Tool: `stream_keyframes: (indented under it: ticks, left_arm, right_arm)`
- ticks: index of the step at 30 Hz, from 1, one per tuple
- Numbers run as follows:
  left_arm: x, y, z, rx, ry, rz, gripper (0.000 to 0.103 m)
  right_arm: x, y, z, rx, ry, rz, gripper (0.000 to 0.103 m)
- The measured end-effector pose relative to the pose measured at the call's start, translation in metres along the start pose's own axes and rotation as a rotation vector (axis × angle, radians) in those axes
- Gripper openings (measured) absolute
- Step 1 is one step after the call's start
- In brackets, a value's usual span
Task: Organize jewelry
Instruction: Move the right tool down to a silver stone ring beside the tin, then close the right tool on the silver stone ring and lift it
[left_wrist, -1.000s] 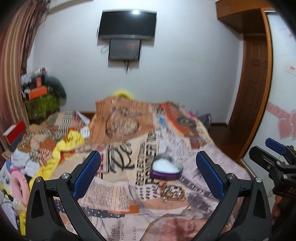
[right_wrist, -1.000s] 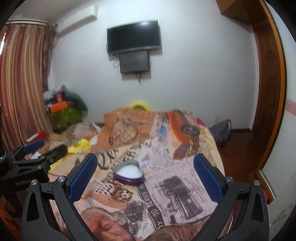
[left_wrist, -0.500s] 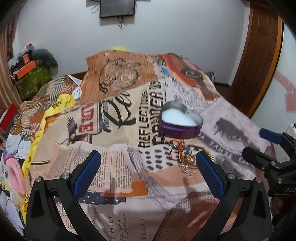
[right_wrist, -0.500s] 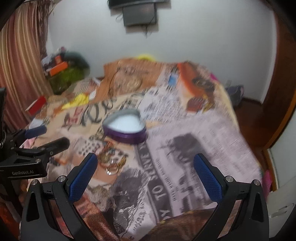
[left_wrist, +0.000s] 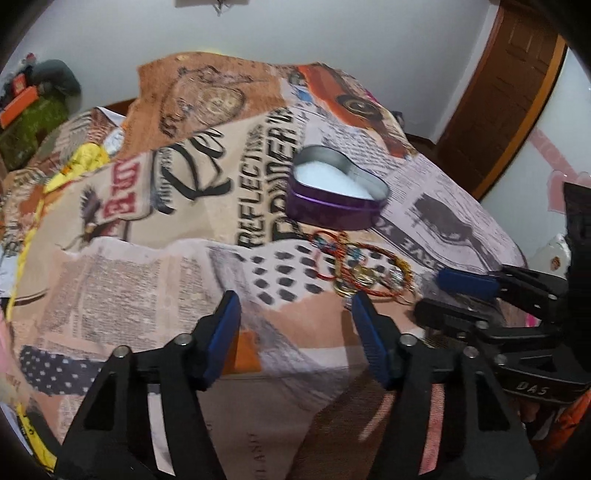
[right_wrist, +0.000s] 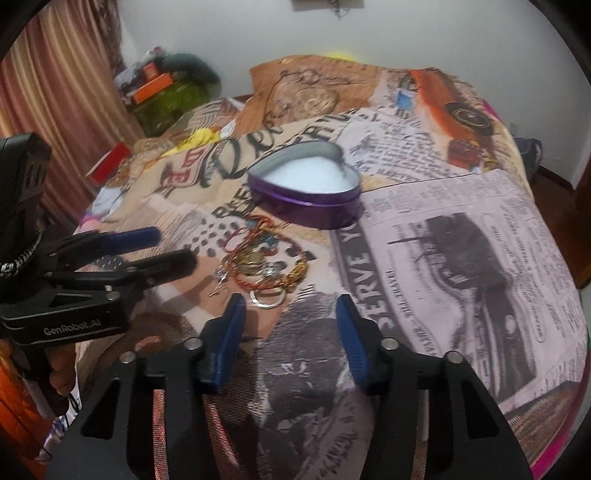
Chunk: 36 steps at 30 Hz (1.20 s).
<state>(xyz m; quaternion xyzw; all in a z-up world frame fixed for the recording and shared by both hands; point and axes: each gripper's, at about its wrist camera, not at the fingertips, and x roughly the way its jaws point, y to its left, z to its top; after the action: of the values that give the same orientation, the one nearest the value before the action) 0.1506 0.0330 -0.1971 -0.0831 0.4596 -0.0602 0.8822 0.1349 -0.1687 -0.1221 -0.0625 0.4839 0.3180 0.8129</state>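
Observation:
A purple heart-shaped tin (left_wrist: 334, 197) with a white lining lies open on the printed bedspread (left_wrist: 155, 258); it also shows in the right wrist view (right_wrist: 306, 192). In front of it lies a tangled pile of jewelry (left_wrist: 364, 267), red and gold bangles, rings and earrings, also in the right wrist view (right_wrist: 264, 264). My left gripper (left_wrist: 295, 314) is open and empty, just short of the pile. My right gripper (right_wrist: 290, 314) is open and empty, its left finger near the pile's front edge. Each gripper shows in the other's view (left_wrist: 458, 299) (right_wrist: 162, 249).
Clothes and a yellow cloth (left_wrist: 79, 160) lie at the bed's left side. A green bag with boxes (right_wrist: 166, 96) stands by the curtain (right_wrist: 62, 92). A wooden door (left_wrist: 502, 88) is at the right. The bed edge drops off at the right (right_wrist: 554, 387).
Both grippers have moved down and forward toward the jewelry pile and tilted toward the bed. Both jaws have narrowed from wide open to partly open. Nothing is held.

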Motion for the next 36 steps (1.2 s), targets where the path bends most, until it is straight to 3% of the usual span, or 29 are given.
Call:
stream_keyframes:
  ticks: [3,7,19,25,36]
  left_arm:
    - [0.002,-0.005,0.0,0.027,0.0,-0.003,0.051]
    - [0.005,-0.011,0.0,0.047,0.02,-0.05,0.03]
    - [0.014,-0.019,-0.001,0.069,0.028,-0.091,0.026]
    - [0.017,-0.024,-0.001,0.085,0.026,-0.09,0.008]
    - [0.001,-0.022,-0.003,0.069,0.0,-0.066,0.008]
  right_arm:
    - [0.004,0.002,0.002,-0.022,0.011,0.004,0.039]
    - [0.009,0.006,0.007,-0.058,0.025,0.018,0.029]
    - [0.019,0.008,0.01,-0.077,0.036,0.037,0.02]
    - [0.015,0.01,0.009,-0.073,0.026,0.031,0.019]
    - [-0.001,0.005,0.002,-0.042,0.008,0.007,0.019]
